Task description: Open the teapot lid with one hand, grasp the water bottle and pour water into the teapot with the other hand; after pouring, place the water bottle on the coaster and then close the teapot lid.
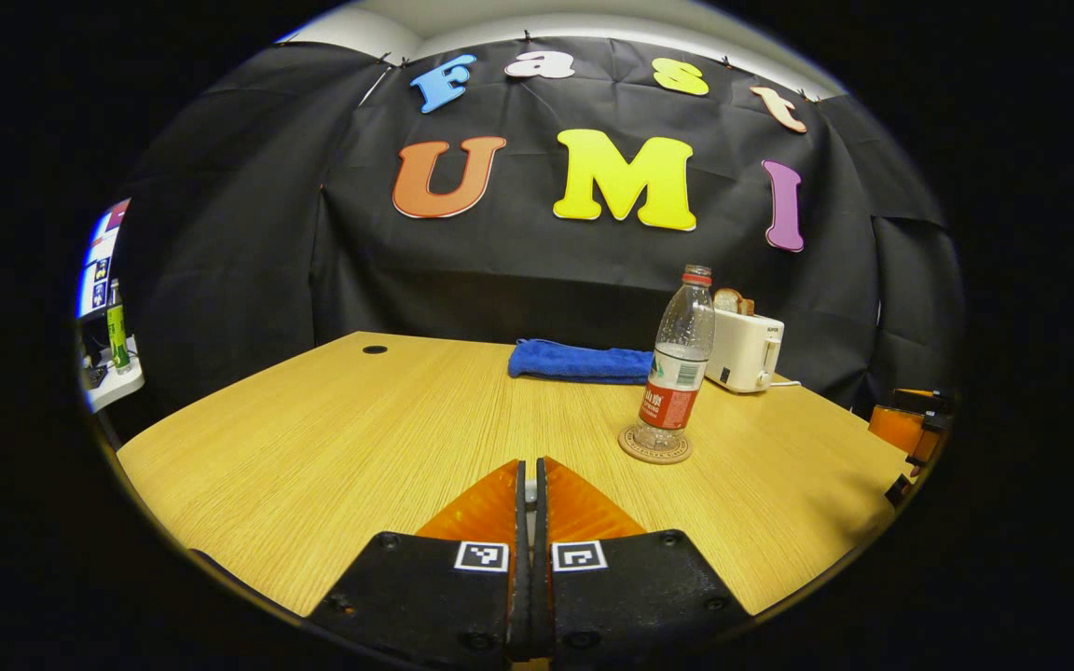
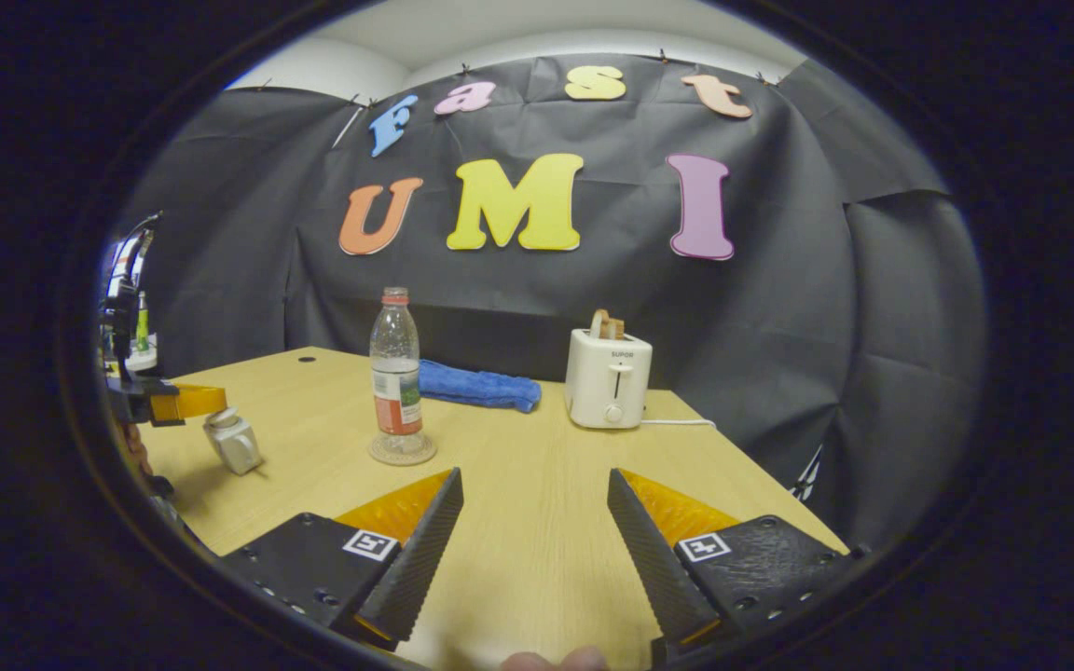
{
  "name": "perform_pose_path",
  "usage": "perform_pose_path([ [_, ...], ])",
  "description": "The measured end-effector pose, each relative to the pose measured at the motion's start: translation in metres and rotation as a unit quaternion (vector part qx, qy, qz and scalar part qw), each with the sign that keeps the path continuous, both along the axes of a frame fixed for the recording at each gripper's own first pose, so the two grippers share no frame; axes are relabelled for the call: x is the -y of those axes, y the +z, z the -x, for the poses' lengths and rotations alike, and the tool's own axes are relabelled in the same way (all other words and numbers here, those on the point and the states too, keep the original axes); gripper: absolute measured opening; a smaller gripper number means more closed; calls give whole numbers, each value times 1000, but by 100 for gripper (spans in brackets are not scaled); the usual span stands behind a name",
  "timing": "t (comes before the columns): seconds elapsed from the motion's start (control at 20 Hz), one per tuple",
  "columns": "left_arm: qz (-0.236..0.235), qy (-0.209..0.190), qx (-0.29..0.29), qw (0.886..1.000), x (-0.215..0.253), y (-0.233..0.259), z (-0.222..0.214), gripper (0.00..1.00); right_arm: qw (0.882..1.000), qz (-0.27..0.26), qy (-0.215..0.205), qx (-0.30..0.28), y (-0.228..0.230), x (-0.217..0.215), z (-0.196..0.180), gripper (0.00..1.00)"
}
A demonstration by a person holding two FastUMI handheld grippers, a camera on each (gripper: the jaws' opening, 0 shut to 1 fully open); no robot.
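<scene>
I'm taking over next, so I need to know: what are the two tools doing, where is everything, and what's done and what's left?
Left tool: shut, nothing seen in it, close beside the teapot.
Right tool: open, empty, over the table.
Bottle: upright, capped, on the coaster.
Lid: looks to be on the teapot.
Done: can't tell if water was poured.
Left: if not, lift lid, pour, return bottle, close lid.
</scene>
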State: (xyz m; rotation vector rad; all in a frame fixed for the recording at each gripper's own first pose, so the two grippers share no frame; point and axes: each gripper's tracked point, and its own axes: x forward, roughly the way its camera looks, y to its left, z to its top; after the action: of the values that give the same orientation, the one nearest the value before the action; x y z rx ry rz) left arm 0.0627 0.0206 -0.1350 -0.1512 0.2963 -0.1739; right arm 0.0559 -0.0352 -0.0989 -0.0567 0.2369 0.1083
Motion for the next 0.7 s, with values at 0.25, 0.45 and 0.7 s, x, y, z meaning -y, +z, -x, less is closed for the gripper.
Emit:
perform_pose_path([
  [0.25, -27, 7, -3, 1000, 2, -3, -1, 7, 1000, -8, 7, 6, 5, -11, 6, 94],
  [0.45, -32, 39, 16, 999, -4, 20, 5, 81, 999, -32, -4, 20, 14, -20, 12, 94],
  [0.7, -19, 52, 93, 994, 5, 92, 25, 100, 996, -30, -39, 72, 53, -10, 17, 93],
])
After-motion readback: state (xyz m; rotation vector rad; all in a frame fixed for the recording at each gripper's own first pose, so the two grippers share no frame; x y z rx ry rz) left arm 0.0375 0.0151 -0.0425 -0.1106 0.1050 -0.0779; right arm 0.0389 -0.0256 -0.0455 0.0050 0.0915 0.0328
